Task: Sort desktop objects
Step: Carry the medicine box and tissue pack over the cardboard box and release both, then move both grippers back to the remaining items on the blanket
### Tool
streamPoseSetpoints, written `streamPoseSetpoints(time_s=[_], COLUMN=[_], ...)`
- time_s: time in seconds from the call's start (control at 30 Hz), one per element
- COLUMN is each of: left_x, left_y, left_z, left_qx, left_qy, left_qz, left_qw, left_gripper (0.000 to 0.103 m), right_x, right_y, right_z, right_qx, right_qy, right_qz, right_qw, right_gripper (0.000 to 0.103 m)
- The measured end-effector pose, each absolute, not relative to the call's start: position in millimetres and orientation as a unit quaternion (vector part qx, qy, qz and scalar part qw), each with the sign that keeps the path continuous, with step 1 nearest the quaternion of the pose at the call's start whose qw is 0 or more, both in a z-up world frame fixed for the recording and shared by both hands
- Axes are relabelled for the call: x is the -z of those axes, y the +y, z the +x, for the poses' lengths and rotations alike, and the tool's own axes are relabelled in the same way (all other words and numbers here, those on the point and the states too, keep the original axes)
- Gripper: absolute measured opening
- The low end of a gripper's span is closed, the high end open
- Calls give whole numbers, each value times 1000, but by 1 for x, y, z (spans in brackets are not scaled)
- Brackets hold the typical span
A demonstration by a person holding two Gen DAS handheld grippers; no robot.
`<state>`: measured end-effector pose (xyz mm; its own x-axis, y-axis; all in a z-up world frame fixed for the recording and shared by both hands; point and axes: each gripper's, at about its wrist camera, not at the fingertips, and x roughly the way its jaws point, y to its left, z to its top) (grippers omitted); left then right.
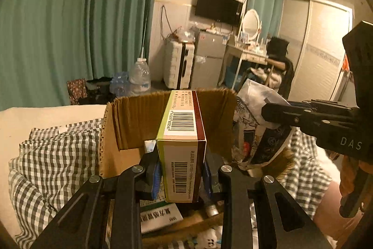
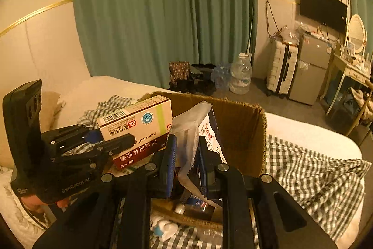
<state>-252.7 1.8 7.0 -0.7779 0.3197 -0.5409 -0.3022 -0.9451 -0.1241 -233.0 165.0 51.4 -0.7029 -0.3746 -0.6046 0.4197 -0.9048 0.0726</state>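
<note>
My left gripper is shut on a white, green and maroon medicine box and holds it above the open cardboard box. The same medicine box and left gripper show at the left of the right wrist view. My right gripper is shut on a white and dark printed plastic bag over the cardboard box. In the left wrist view the right gripper holds that bag at the right.
The cardboard box sits on a bed with a grey checked cloth. Another medicine box and small items lie inside the box. A water jug, suitcase and fridge stand on the floor beyond.
</note>
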Motion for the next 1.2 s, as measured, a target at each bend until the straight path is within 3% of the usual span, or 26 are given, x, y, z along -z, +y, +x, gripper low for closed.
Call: streamPoseSetpoints(time_s=[0.17,0.2,0.27,0.3,0.33,0.4,0.43,0.87,1.2], left_x=[10,11,14,13,12,6,3,-13,54], left_y=[5,5,6,4,4,4,3,-6,-12], left_z=[-269,-270,-273,-274,-274,-268,-263,-180,-83], left_qx=[-941,-941,-941,-941,-942,-950,-954,-963,-950], left_qy=[-16,-15,-12,-13,-16,-22,-25,-31,-31], left_qz=[-301,-305,-311,-310,-308,-289,-277,-256,-307], left_qw=[153,148,136,135,133,114,110,83,47], left_gripper=[29,30,34,45,68,89,93,96,99], right_x=[-29,-29,-32,-34,-38,-45,-49,-45,34], right_y=[179,182,186,189,192,196,199,226,231], right_z=[-252,-253,-252,-251,-249,-246,-243,-170,-85], right_qx=[917,917,921,924,927,929,930,932,909], right_qy=[13,10,7,0,-9,-20,-22,-30,10], right_qz=[338,340,333,326,319,312,308,318,391], right_qw=[212,209,200,199,197,200,199,174,141], right_gripper=[17,22,40,54,59,60,60,60,63])
